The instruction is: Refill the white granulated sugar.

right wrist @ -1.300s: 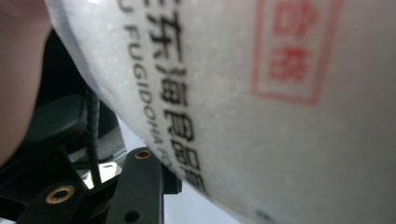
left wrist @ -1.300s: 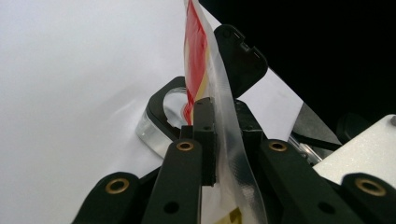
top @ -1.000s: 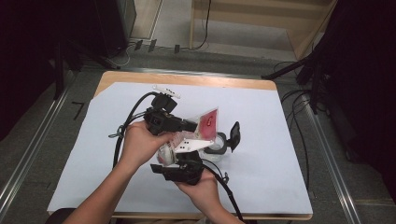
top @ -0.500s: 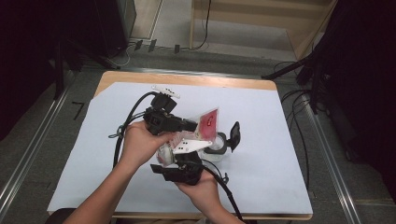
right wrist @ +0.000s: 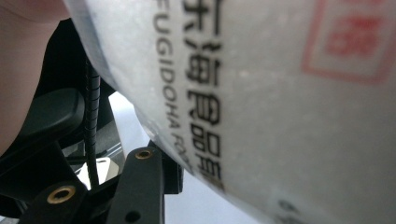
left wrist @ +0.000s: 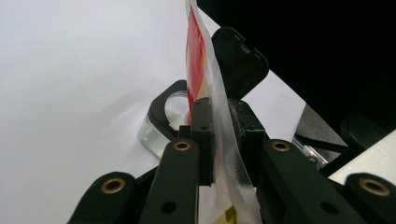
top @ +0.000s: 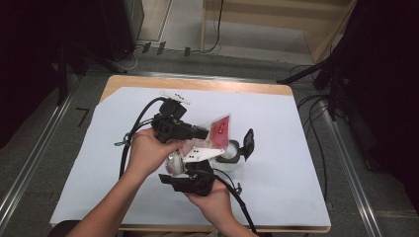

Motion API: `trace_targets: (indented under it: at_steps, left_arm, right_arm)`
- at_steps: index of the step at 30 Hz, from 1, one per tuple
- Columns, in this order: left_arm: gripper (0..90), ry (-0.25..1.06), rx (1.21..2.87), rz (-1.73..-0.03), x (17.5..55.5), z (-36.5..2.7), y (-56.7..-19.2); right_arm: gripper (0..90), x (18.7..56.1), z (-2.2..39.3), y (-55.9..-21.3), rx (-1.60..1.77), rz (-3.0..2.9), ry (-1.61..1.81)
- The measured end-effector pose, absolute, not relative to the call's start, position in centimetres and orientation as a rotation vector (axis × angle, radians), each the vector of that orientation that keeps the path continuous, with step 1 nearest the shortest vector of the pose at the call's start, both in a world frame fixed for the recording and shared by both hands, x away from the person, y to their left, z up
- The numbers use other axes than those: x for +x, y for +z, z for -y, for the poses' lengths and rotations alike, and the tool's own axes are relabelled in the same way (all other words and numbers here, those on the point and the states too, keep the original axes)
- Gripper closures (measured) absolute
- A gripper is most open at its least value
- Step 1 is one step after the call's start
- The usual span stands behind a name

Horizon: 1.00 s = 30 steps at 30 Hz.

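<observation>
Hands at the near edge of the paper-covered table work a sealed plastic sachet over a small clear container with its black flip lid standing open. Nearest the camera, the right gripper carries the sachet's printed lower half; its own view gives one black jaw against the film, the other hidden, so a clamp there cannot be confirmed. Beyond it, the left gripper pinches the sachet's upper edge between narrow jaws that have just been easing apart. Judged best practice: keep the red end centred above the container's mouth and tilt gently. Whether the sachet is torn open, and what the container holds, stays unclear.
</observation>
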State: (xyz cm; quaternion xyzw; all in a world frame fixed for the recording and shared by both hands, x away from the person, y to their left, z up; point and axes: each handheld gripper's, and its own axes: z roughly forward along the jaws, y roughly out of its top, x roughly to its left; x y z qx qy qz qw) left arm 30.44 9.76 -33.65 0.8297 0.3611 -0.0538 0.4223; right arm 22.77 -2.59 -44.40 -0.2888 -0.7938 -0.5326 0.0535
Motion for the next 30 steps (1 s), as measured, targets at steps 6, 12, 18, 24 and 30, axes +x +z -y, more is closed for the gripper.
trace_targets:
  at_steps: [6, 12, 18, 24, 30]
  left_arm:
    - [79.4, -0.131, 2.069, -0.907, 30.37, -9.8, -33.67]
    - [78.3, -0.129, 2.066, -0.909, 30.32, -9.86, -33.72]
    - [82.4, -0.104, 2.07, -0.924, 30.28, -9.86, -33.76]
    - [83.1, -0.11, 2.066, -0.928, 30.25, -9.84, -33.74]
    - [81.9, -0.108, 2.069, -0.928, 30.24, -9.83, -33.66]
  right_arm:
    - [62.1, 22.83, 2.66, -44.39, -0.878, 2.404, -1.62]
    - [62.2, 22.86, 2.71, -44.37, -0.891, 2.38, -1.618]
    - [62.2, 22.68, 2.58, -44.31, -0.887, 2.42, -1.611]
    - [61.4, 22.61, 2.52, -44.31, -0.881, 2.426, -1.612]
    - [62.1, 22.47, 2.42, -44.17, -0.873, 2.431, -1.608]
